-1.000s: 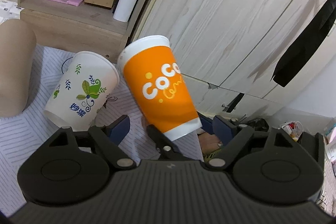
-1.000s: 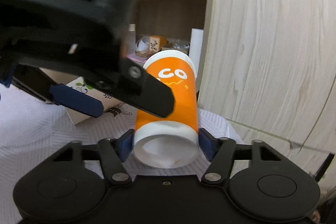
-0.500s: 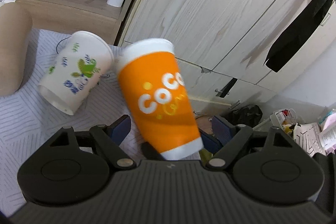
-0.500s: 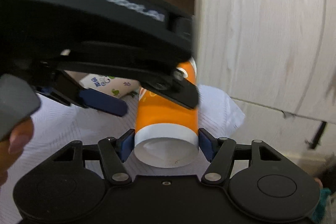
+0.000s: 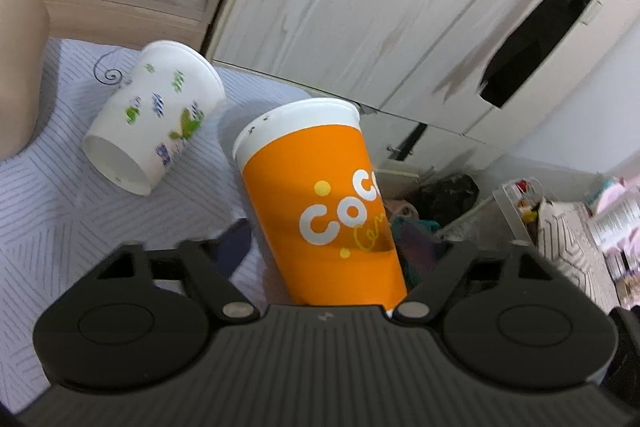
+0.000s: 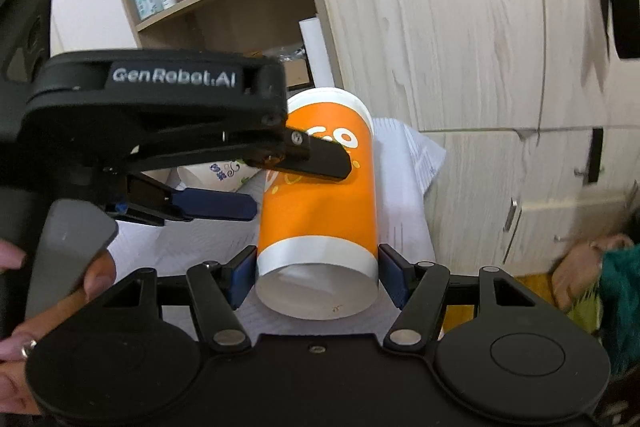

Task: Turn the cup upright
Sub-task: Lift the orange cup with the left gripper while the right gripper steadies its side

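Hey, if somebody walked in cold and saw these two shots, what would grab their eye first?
The bright orange cup lettered in white fills the middle of both views, its open mouth clamped between the right gripper's blue pads. The left gripper crosses in front of it with its fingers spread apart. Behind, a white floral cup lies on its side on the striped cloth.

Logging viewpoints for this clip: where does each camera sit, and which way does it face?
Left wrist: on the left claw, facing the cupboard doors over the orange cup and white floral cup; only its fingers show.
Right wrist: on the right claw, shut on the orange cup's base, facing the shelves; the left claw and a hand show.
Shared: the orange cup, the floral cup.
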`<state>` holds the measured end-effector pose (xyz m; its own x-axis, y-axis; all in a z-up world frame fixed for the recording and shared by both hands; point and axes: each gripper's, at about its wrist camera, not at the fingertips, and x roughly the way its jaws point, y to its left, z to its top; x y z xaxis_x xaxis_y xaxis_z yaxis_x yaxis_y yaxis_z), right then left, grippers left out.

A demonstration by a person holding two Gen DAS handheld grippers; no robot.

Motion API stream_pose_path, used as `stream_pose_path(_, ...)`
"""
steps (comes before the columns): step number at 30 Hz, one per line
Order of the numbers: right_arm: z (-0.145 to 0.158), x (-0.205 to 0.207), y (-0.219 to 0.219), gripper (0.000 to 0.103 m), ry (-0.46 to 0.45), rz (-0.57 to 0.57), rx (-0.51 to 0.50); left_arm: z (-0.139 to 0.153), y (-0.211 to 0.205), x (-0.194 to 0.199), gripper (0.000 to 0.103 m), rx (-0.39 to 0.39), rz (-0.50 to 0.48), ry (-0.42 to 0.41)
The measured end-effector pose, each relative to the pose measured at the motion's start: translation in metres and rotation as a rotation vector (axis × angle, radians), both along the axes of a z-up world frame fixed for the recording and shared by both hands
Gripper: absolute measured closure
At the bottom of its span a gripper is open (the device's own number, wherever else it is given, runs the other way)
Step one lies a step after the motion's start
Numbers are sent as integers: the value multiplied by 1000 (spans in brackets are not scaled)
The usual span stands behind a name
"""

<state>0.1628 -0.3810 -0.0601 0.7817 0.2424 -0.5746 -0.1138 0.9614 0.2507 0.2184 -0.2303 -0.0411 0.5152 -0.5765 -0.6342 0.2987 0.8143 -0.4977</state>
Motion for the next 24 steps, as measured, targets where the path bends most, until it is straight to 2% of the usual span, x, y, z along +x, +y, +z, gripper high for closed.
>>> stream_pose_path(5,-6,-14,6,34,23,-34,40,1,-1,-14,40,29,-43,-29)
stream_pose_path(10,-1,-27,12,34,37,-70,75,2,5,-23,42,15,-78,-16)
stream_pose_path(13,2,-44,21,33,19,-78,65,5,13,-32,43,0,-102,-7)
stream_pose_path(17,5,-66,43,33,-11,-63,-2,9,34,-50,43,-22,-121,-3)
stream_pose_path(24,11,-101,80,33,-16,-44,-3,13,73,-92,43,-9,-105,-38)
